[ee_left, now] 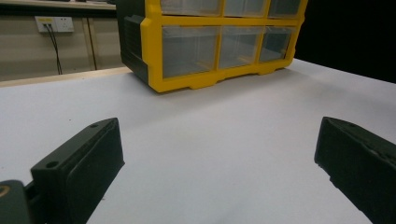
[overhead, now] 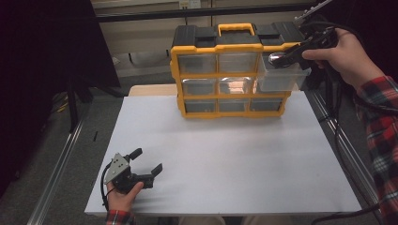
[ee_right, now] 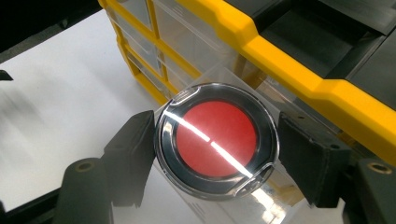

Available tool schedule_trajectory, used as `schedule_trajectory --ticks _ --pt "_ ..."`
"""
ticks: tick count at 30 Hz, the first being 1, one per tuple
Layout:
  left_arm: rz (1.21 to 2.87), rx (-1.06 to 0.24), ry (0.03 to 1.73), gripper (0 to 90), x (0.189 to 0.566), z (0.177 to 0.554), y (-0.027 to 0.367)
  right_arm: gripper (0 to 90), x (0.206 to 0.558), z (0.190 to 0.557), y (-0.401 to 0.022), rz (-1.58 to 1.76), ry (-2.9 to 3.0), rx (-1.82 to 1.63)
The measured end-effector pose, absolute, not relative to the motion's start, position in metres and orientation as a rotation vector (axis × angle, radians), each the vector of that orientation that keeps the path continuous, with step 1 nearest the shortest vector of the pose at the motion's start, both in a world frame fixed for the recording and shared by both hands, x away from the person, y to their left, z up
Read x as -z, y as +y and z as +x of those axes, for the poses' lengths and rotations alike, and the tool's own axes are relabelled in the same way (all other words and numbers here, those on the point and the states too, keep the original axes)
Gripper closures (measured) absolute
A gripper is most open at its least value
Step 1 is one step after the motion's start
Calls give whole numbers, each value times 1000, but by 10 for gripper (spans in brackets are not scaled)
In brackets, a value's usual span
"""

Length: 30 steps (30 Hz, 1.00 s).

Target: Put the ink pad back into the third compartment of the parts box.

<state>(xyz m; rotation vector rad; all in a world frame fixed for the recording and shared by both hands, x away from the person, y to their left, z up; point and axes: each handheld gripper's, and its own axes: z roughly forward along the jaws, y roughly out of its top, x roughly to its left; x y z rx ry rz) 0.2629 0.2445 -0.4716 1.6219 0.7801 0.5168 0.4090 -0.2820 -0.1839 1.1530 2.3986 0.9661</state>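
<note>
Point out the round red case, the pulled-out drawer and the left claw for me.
round red case point(ee_right: 216, 138): right gripper view, centre of its red face.
pulled-out drawer point(overhead: 281, 77): high view, its clear front wall.
left claw point(overhead: 146, 161): high view, midway between its fingertips.

The round case point(ee_right: 217, 140) has a glossy clear plastic lid over a matt red inside (a bright streak of glare crosses it). The organizer point(overhead: 232, 70) is smooth yellow and black plastic with clear drawers. Matt white covers the counter point(overhead: 225, 159); fingers point(ee_right: 133, 158) look matt black plastic.
</note>
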Motion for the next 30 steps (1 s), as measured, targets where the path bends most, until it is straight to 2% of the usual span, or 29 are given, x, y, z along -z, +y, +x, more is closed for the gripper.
schedule_trajectory --ticks 30 --pt "1623 -518 783 12 472 263 245 301 194 417 -290 1183 2366 -970"
